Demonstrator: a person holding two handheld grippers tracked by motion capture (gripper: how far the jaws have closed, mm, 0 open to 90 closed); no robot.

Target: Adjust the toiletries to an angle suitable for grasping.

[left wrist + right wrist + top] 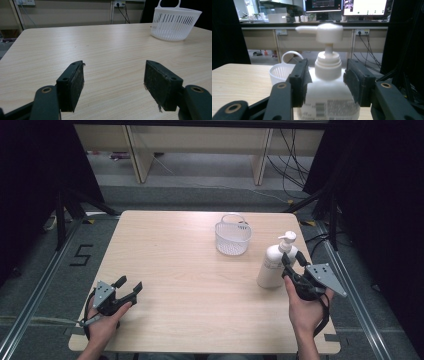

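Note:
A white pump bottle (271, 267) stands upright near the table's right edge. My right gripper (292, 257) is open right behind it. In the right gripper view the two black pads (299, 82) flank the bottle's collar (328, 66) with small gaps either side, just above its shoulder. The pump spout points left in that view. My left gripper (130, 283) rests open at the front left of the table, with only bare wood between its pads (72, 86). A white slatted basket (233, 239) with a loop handle stands at the back centre, seemingly empty.
The light wooden table (190, 270) has wide bare room across its left and middle. The basket (175, 23) sits far ahead and to the right of the left gripper. Dark curtains, cables and floor rails surround the table.

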